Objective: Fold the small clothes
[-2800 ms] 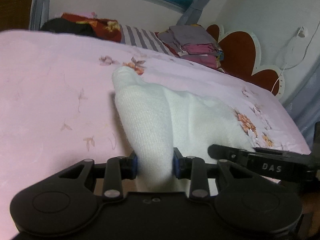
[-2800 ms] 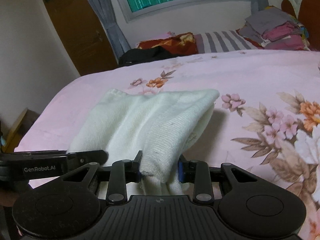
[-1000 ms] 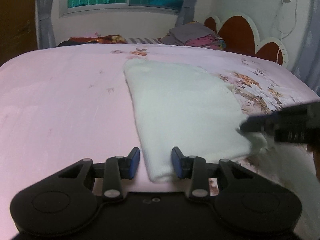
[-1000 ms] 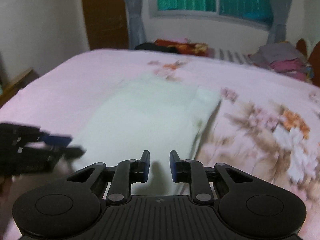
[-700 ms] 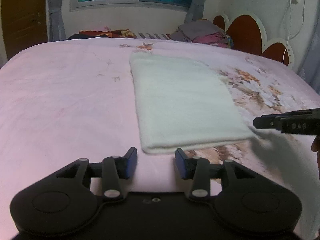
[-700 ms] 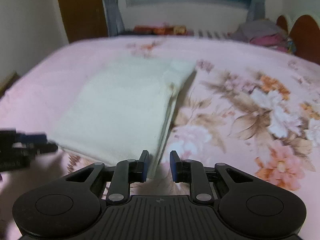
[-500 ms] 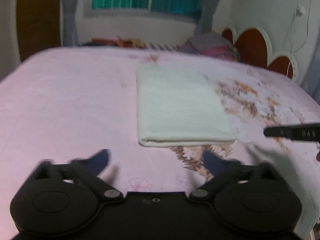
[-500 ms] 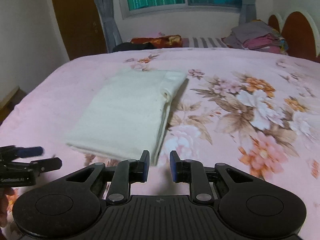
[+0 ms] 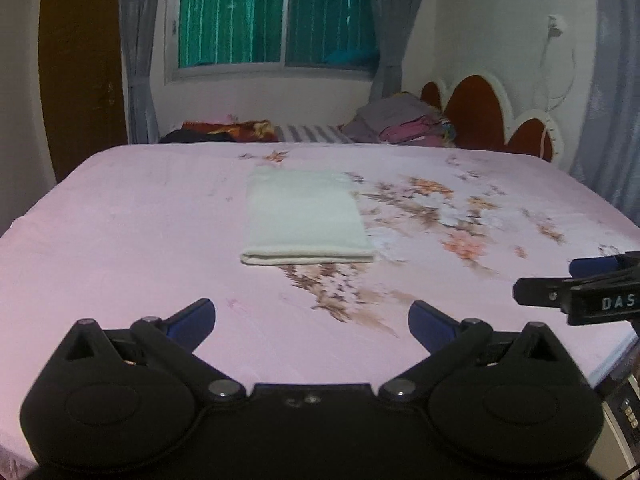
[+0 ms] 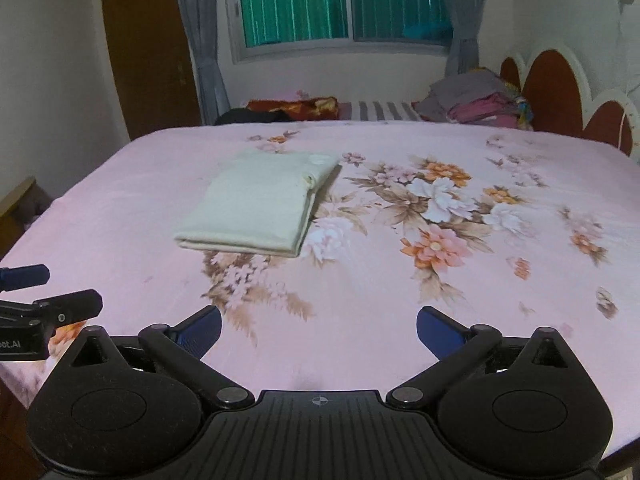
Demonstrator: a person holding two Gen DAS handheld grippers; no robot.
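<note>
A white knit garment (image 9: 304, 216) lies folded into a flat rectangle on the pink floral bedsheet (image 9: 120, 232); it also shows in the right wrist view (image 10: 260, 204). My left gripper (image 9: 311, 316) is wide open and empty, held back near the bed's front edge, well short of the garment. My right gripper (image 10: 319, 326) is also wide open and empty, back from the garment. The right gripper appears at the right edge of the left wrist view (image 9: 580, 292); the left gripper appears at the left edge of the right wrist view (image 10: 40, 300).
A pile of folded clothes (image 10: 476, 102) and dark and red bedding (image 10: 288, 110) lie at the far side of the bed. A scalloped headboard (image 10: 568, 92) stands at the right. A window with curtains (image 10: 344, 4) and a wooden door (image 10: 148, 52) are behind.
Both grippers let go of the white garment, opened wide and pulled back from it. The garment now lies folded flat on the bed.
</note>
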